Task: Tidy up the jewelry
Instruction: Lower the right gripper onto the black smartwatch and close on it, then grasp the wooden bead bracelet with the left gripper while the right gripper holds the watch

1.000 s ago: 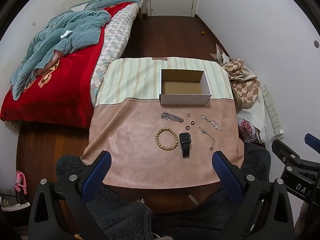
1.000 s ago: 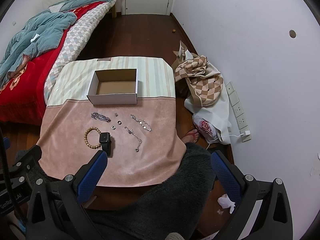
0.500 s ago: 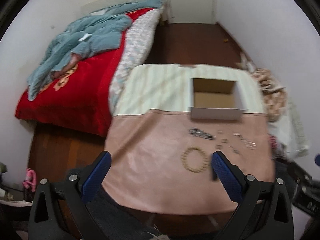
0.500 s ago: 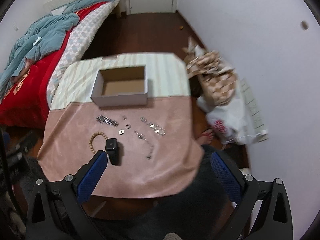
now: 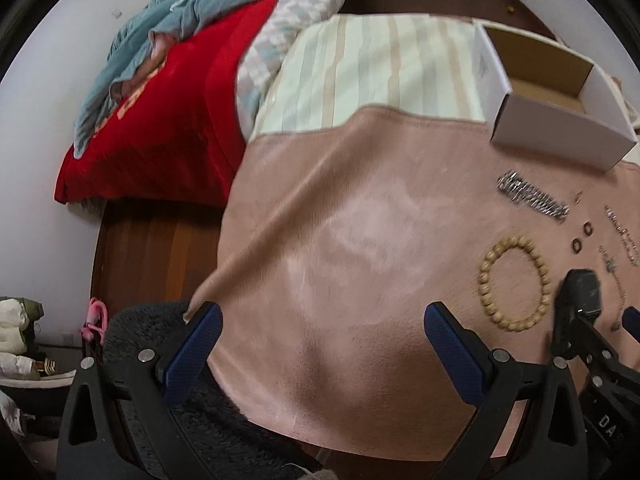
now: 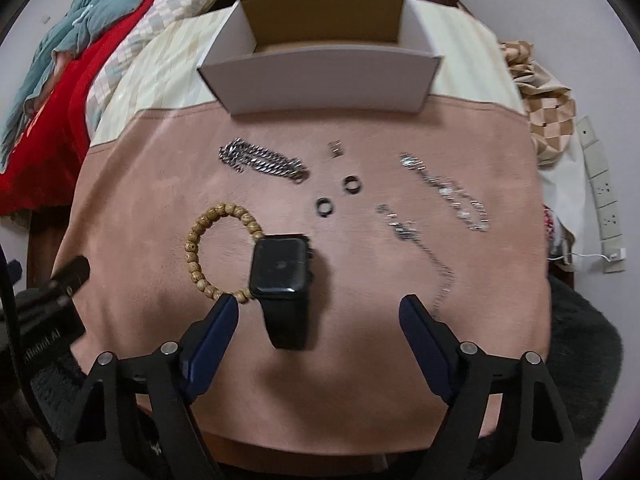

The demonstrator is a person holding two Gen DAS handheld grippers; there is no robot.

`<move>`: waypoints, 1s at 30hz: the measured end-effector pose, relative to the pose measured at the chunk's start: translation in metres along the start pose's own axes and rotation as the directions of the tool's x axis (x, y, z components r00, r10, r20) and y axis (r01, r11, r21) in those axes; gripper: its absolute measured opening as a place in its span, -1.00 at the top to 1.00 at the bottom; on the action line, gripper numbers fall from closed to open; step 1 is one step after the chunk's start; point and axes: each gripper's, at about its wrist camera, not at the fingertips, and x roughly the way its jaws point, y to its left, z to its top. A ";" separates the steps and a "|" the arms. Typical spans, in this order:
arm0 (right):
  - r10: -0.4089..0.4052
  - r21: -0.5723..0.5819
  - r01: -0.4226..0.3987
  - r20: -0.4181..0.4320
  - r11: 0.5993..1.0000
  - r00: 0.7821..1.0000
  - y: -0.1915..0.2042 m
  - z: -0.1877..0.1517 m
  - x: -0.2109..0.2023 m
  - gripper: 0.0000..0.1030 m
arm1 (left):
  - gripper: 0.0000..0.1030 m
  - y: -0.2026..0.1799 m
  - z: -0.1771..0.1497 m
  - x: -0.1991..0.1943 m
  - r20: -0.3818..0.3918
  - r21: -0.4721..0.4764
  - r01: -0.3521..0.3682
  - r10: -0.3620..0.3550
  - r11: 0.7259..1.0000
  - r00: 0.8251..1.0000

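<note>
Right gripper (image 6: 320, 314), jaws just narrowed yet still apart and holding nothing, straddles the strap of the black watch (image 6: 282, 270) lying beside the bead bracelet (image 6: 218, 248) on the pink cloth (image 6: 160, 184); left gripper (image 5: 322, 332) wide, empty; box (image 6: 320, 76) far.

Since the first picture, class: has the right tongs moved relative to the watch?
Yes. The right tongs have dropped toward the table, now just above the watch; their jaws have just been closing, nothing gripped.
</note>
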 end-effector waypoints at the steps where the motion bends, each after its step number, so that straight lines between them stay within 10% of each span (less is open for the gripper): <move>1: 0.004 -0.003 -0.004 -0.009 1.000 1.000 0.004 0.000 0.006 -0.58 | -1.00 0.000 -0.001 0.003 -0.008 0.000 0.002 -0.002 1.000 1.000; 6: 0.015 -0.013 -0.016 -0.044 1.000 0.999 0.011 0.003 0.026 -0.26 | -1.00 -0.002 0.000 0.008 -0.020 0.006 0.003 -0.003 1.000 1.000; 11: 0.043 -0.016 -0.044 -0.061 0.999 0.997 0.012 0.004 0.036 0.60 | -1.00 -0.009 0.003 0.010 -0.025 0.024 0.017 -0.017 1.000 1.000; 26: 0.010 0.093 -0.014 0.042 0.996 0.999 -0.051 0.009 -0.008 0.62 | -0.96 -0.063 0.018 0.033 -0.133 0.044 0.274 -0.266 0.961 0.955; 30: -0.011 0.120 0.006 0.046 0.993 0.999 -0.076 0.007 -0.014 0.62 | -0.61 -0.077 0.018 0.038 -0.151 0.072 0.289 -0.276 0.955 0.949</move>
